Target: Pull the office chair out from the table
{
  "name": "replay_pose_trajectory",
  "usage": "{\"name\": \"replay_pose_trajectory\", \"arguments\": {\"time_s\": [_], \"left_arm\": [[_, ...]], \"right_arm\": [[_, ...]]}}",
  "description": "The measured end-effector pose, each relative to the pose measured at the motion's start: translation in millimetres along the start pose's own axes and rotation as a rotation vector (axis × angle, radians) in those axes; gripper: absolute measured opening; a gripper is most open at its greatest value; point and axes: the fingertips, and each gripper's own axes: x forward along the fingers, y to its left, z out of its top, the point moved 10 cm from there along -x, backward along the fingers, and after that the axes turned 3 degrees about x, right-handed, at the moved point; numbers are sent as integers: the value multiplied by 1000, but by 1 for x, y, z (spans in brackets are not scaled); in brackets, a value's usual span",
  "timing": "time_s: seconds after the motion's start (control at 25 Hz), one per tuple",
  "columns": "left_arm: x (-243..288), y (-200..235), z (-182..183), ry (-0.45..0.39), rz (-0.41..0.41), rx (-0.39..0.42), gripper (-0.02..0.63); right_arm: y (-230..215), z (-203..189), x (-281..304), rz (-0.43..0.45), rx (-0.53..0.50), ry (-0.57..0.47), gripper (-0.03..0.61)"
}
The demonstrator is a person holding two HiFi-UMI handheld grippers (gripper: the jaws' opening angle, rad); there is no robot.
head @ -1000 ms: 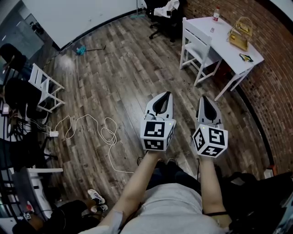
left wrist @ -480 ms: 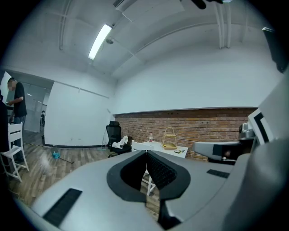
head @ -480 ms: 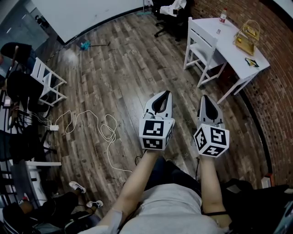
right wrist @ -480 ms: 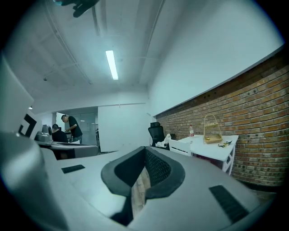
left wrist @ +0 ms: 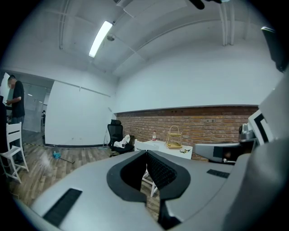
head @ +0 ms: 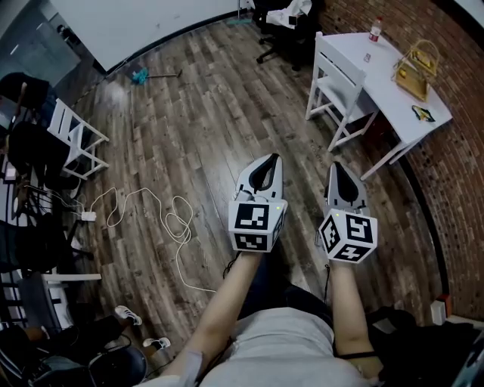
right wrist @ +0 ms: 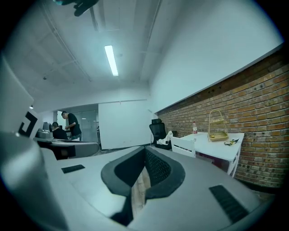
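Office chair (head: 278, 34), black with a white cloth (head: 293, 10) draped on it, stands well apart from both pairs of jaws: the left gripper (head: 267, 162) and right gripper (head: 339, 170) each have their jaws pressed together on nothing, side by side above the wooden floor (head: 189, 128). Beyond them a white wooden chair (head: 333, 79) sits at the white surface (head: 378, 72), which carries a yellow wire basket (head: 414, 64) and a bottle (head: 376, 29); the office chair is past the surface's far end, near the brick wall (head: 461, 166)

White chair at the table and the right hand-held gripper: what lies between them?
Just bare wooden floor, as the head view shows.
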Motion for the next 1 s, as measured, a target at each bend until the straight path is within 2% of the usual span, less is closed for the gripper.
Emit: {"name": "replay_pose_trajectory", "arguments": {"time_s": [0.2,0.64,1.0], "left_arm": [[52,33,4,7,-20,-2,14],[171,140,34,13,-86,15,15],[231,188,36,28,-101,-3,14]], "right_arm": [[-6,3,58,-24,13,13,15],[12,36,208,-80,9,11,15],[8,37,270,-119,12,39,15]]}}
